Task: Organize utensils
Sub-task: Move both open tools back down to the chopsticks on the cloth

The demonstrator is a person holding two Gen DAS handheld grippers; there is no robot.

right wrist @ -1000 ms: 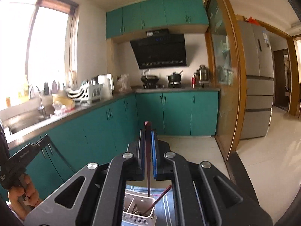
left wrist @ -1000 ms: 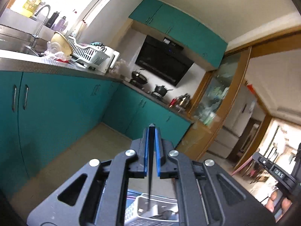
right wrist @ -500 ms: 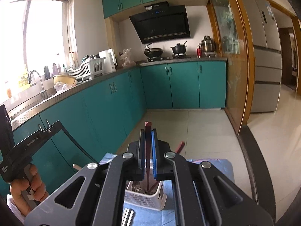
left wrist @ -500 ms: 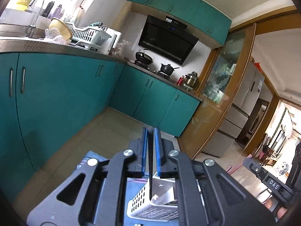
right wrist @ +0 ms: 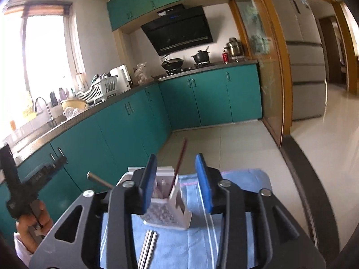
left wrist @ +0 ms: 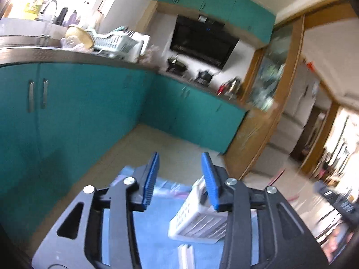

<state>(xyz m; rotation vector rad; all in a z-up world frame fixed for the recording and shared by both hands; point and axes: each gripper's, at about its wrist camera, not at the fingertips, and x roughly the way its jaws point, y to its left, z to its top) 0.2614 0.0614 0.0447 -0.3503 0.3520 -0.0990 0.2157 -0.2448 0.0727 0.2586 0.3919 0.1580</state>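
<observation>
The white utensil caddy (right wrist: 167, 204) stands low centre on the blue-clothed surface (right wrist: 235, 201), a red chopstick (right wrist: 179, 165) inside. A second ago both tools were clenched; now the left tool (left wrist: 180, 179) and right tool (right wrist: 177, 181) are opening, empty, apparently ready to pick the silver chopsticks (right wrist: 148, 246).

Small table (right wrist: 265, 185) out on the pale tiled kitchen floor (right wrist: 235, 141), draped in a blue cloth (right wrist: 190, 246). Standing on the cloth: a white perforated utensil caddy (right wrist: 167, 215), upright, a dark red chopstick (right wrist: 179, 165) leaning out of it. Lying flat on the cloth just in front of the caddy: a pair of pale metal chopsticks (right wrist: 148, 246), side by side. Same cloth (left wrist: 154, 235), caddy (left wrist: 197, 222) and pale chopsticks (left wrist: 186, 255) from the left wrist, blurred.
</observation>
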